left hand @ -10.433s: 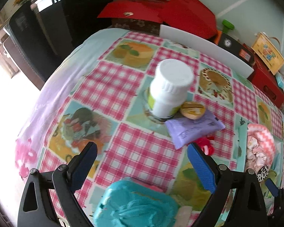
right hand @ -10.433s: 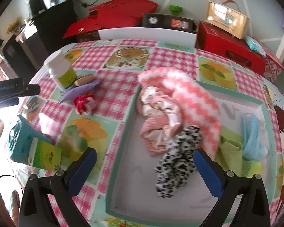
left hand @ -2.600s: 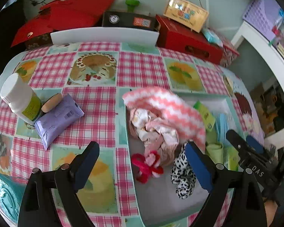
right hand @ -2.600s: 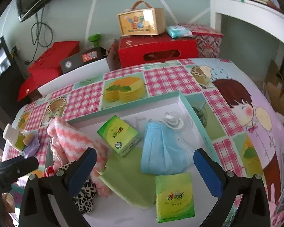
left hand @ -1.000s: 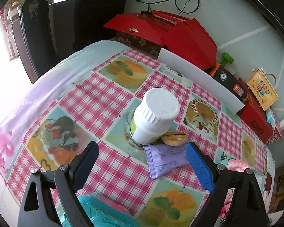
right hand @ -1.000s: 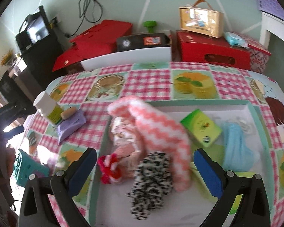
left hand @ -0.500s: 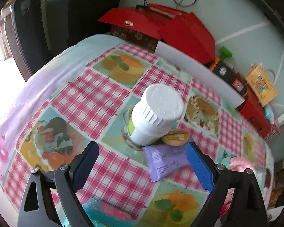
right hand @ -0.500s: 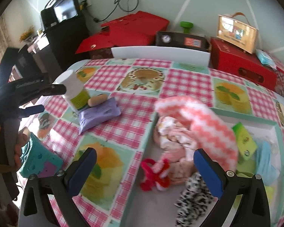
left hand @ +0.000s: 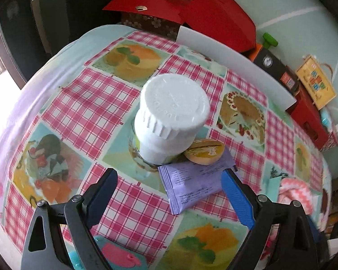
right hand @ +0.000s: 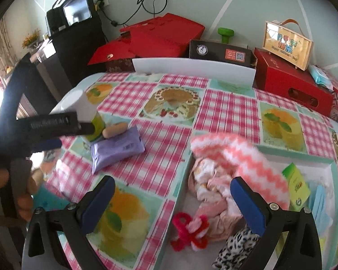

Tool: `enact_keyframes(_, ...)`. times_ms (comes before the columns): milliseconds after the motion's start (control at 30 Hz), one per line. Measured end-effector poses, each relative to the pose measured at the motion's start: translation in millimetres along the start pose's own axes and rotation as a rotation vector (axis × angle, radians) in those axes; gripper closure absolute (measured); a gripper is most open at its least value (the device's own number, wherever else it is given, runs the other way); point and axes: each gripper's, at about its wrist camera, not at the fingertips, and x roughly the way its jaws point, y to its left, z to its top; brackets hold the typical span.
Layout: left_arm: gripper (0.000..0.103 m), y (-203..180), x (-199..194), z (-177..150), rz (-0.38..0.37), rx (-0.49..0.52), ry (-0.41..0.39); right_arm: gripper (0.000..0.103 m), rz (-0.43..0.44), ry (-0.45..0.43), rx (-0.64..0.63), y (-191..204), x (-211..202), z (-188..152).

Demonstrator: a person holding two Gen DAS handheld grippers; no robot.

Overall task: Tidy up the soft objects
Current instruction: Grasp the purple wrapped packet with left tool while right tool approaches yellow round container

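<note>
Between the wide-open, empty left gripper (left hand: 169,189) jaws now sits the purple pack (left hand: 192,184), closer than before, so probably next; right gripper (right hand: 170,199) idles open, empty.

Your table (right hand: 225,114) wears a pink-checked cloth; on it stand a white bottle (left hand: 169,121), a purple packet (left hand: 191,184) beside it; a tray (right hand: 180,186) lies rightward.

Ahead of the left jaws, upright – a white-capped bottle (left hand: 169,121), with a round yellow tin (left hand: 204,151) touching its base. Beyond, at the table's far edge – red boxes (right hand: 151,38) and a black gauge case (right hand: 220,52).
</note>
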Motion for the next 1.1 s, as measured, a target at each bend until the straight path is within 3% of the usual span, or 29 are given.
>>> enact_keyframes(267, 0.010, -23, 3, -3, 0.121, 0.104, -0.027, 0.000, 0.003, -0.001, 0.028, -9, 2, 3)
enact_keyframes(567, 0.011, -40, 6, -8, 0.049, 0.125, -0.008, 0.000, 0.013, -0.019, 0.060, -21, -6, 1)
enact_keyframes(1100, 0.011, -46, 41, -12, 0.163, 0.121, 0.006, 0.000, 0.027, -0.045, 0.088, -33, -17, 0)
